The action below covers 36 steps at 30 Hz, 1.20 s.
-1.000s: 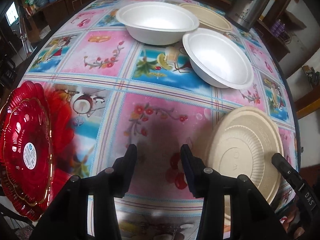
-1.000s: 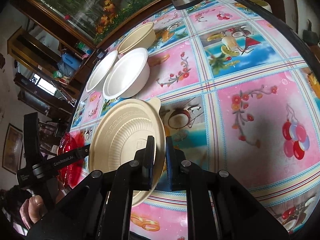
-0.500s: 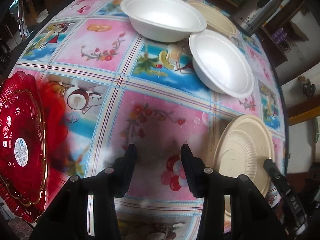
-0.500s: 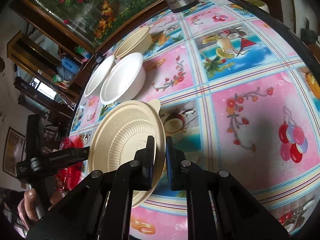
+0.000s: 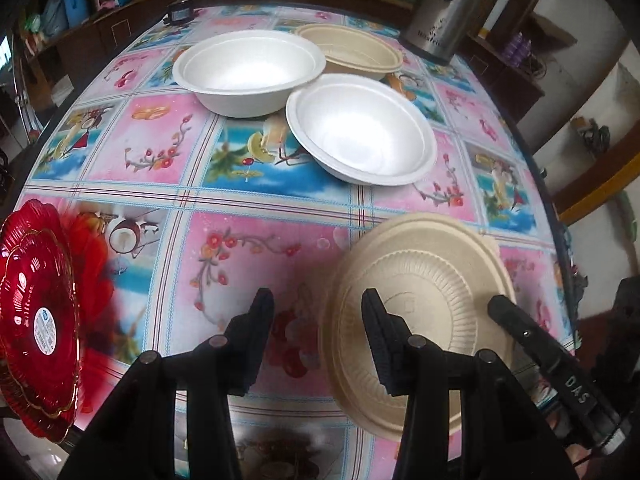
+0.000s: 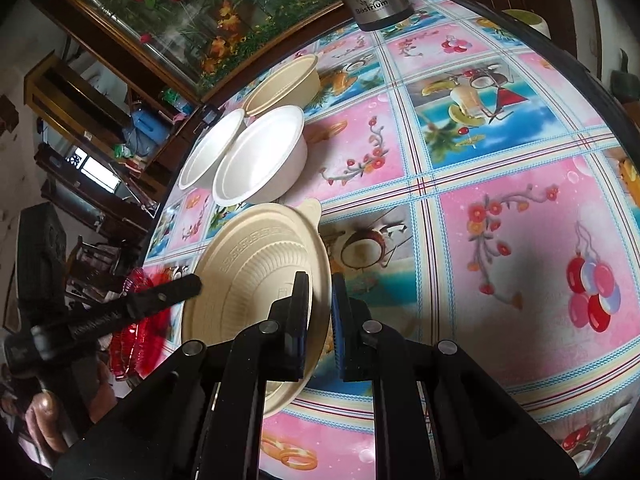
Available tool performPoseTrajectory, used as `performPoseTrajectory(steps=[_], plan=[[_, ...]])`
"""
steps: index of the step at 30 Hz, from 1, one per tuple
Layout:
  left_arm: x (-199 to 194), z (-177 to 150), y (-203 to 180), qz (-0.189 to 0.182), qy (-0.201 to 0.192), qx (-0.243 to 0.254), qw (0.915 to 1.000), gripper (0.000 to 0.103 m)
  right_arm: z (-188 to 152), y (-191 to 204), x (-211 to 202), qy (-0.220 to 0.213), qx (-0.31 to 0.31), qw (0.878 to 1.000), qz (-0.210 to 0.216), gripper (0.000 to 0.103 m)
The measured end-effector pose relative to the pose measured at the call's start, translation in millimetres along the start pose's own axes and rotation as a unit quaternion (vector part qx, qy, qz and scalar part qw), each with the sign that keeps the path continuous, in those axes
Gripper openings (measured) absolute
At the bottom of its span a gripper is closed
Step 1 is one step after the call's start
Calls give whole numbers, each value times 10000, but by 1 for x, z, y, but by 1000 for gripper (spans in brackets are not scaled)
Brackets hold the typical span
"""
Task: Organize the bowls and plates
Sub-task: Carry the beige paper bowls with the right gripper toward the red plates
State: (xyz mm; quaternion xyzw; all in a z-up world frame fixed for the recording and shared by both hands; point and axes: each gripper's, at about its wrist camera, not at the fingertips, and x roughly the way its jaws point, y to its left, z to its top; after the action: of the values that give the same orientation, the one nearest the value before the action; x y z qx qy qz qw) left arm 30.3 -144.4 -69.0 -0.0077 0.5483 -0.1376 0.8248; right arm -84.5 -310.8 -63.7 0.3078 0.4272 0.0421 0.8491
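Note:
A beige ribbed plate point(image 6: 248, 272) is pinched at its rim by my right gripper point(image 6: 320, 300), which is shut on it and holds it tilted over the tablecloth. In the left wrist view the same plate point(image 5: 424, 280) lies to the lower right. My left gripper point(image 5: 316, 316) hovers open just left of it, and the plate's blurred edge shows behind the gap. Two white bowls point(image 5: 248, 68) point(image 5: 360, 132) and a beige bowl point(image 5: 352, 48) sit at the far side. Red glass plates point(image 5: 36, 320) are stacked at the left edge.
A steel thermos jug point(image 5: 444, 8) stands at the far right of the round table point(image 5: 160, 152), which has a flowered cloth. A small dark object point(image 5: 180, 12) sits at the far rim. A person's hand point(image 6: 44, 420) holds the left gripper. Shelves and cabinets surround the table.
The left wrist view has swung up and right, so the beige plate now sits closer to my left gripper's right finger. The right gripper keeps its hold without moving.

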Motion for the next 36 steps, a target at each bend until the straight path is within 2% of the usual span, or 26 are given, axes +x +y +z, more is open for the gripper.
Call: performPoseTrajectory(steps=[10,24,36], plan=[[16,-9,-16,458,-269,483,9974,46,2,-15,3,-2,176,9998,91,10],[20,-9,-20,444,-603,731,9945,45,7,-21,6,36,278,9994,222,10],[18,-10,-22,587,-756,864,9917,45,10,-14,14,239,185,9995,47,11]])
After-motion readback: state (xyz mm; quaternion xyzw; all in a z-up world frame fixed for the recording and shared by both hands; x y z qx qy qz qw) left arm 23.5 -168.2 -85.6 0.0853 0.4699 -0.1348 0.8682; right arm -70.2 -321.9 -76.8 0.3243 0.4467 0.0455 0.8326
